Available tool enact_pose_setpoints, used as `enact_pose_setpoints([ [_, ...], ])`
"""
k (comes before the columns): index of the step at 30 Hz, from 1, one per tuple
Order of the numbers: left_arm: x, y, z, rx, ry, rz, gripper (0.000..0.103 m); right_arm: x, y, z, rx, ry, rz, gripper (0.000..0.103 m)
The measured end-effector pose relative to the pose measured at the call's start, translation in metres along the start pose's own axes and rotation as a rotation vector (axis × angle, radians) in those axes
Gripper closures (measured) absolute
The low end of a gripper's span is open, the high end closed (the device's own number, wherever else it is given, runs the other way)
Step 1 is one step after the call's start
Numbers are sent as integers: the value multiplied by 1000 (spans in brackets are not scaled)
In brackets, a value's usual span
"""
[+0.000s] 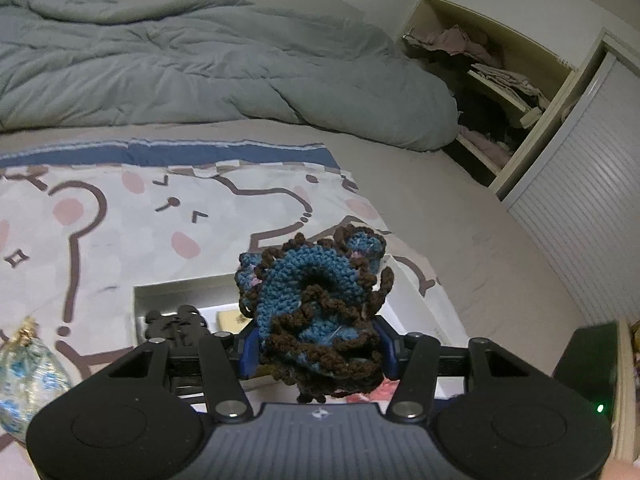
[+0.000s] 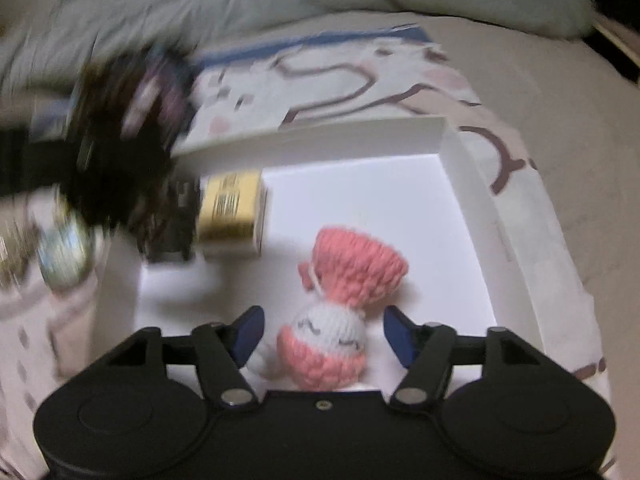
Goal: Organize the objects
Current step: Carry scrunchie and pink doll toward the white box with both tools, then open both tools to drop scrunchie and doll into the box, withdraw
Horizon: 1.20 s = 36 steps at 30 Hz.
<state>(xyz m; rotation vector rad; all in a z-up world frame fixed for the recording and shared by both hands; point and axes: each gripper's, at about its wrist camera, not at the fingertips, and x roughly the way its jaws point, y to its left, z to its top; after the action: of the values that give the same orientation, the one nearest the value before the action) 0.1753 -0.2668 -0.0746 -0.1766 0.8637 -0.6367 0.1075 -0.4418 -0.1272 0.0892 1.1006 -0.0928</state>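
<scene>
Left gripper point(image 1: 318, 346) clamped on blue-brown crochet piece point(image 1: 316, 304), lower centre of frame, above white box point(image 1: 176, 286). Right gripper point(image 2: 324, 334) jaws apart, pink-white crochet doll point(image 2: 340, 312) lying between them untouched, on box point(image 2: 472, 184) floor; yellow carton point(image 2: 230, 210) mid-left of doll.

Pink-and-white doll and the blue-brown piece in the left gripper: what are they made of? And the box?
Doll: looks like crocheted yarn, matte, chunky stitch rows visible.
Blue-brown piece: also crocheted yarn, ribbed stitches with looped brown edging.
Box: likely thin white cardboard, smooth, with folded upright walls.
</scene>
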Motion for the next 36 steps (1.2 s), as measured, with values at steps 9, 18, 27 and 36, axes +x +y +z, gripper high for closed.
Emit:
enact_pose_setpoints([
  [9,19,-13,9,16,22,-19,47,4,-13,-1,-124,-79,-126,54],
  [18,67,-12,8,-26,102,-29,47,13,-27,12,-187,-258,-180,55],
  [27,107,-11,11,-37,148,14,47,0,-48,22,-69,-170,-93,61],
  [36,127,-6,0,-58,186,64,39,26,-50,11,-44,-23,-131,85],
])
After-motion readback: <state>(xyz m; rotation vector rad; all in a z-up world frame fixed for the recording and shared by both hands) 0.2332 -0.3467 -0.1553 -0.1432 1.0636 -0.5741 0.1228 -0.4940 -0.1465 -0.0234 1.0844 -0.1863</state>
